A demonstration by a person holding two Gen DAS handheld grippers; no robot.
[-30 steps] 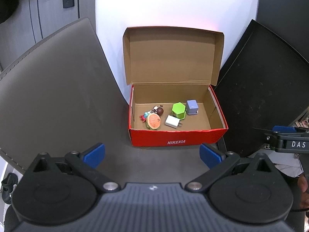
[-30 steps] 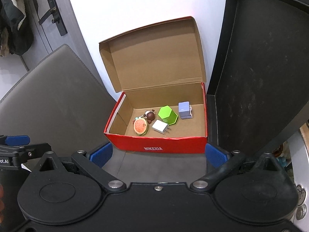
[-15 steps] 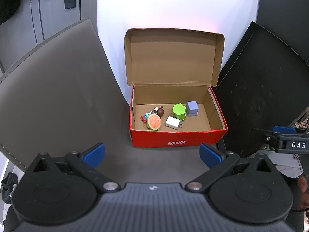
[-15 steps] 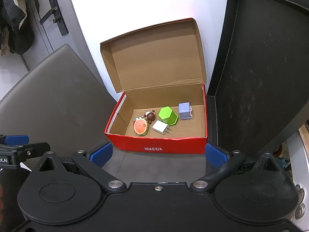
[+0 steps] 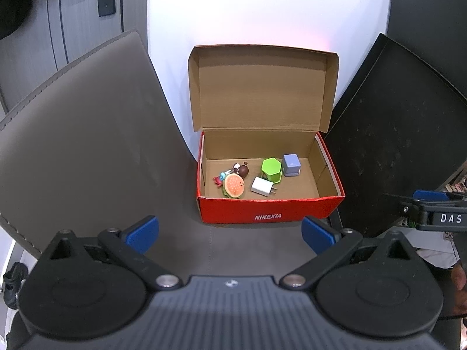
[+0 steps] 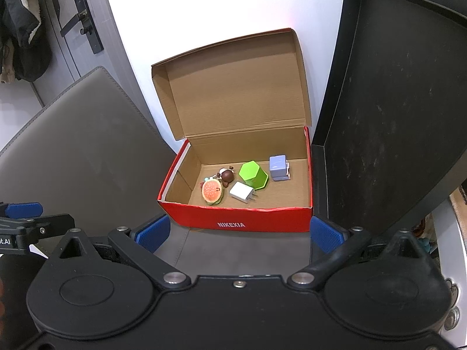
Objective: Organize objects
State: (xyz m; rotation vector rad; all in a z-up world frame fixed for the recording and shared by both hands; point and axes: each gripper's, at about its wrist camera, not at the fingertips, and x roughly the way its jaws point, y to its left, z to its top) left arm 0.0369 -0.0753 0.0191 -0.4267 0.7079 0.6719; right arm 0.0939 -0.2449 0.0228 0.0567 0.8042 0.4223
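Both grippers, left gripper (image 5: 230,232) and right gripper (image 6: 239,233), are held level with jaws spread wide and empty, aimed at the red cardboard shoe box (image 5: 270,208) set on the grey leather pad (image 5: 87,145), lid raised. A white plug-in charger (image 5: 261,186) is seen near the box's front wall, prongs pointing right.

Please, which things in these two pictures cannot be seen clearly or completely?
- Small toys behind the burger toy: in both wrist views too small and overlapped to identify.
- Box floor just behind the front wall: hidden by that wall in both views.
- Right hand-held gripper in the left wrist view: cut off by the right edge.
- Green hexagonal object: which side is open cannot be told.
- Items at the right edge, right wrist view: cut off.
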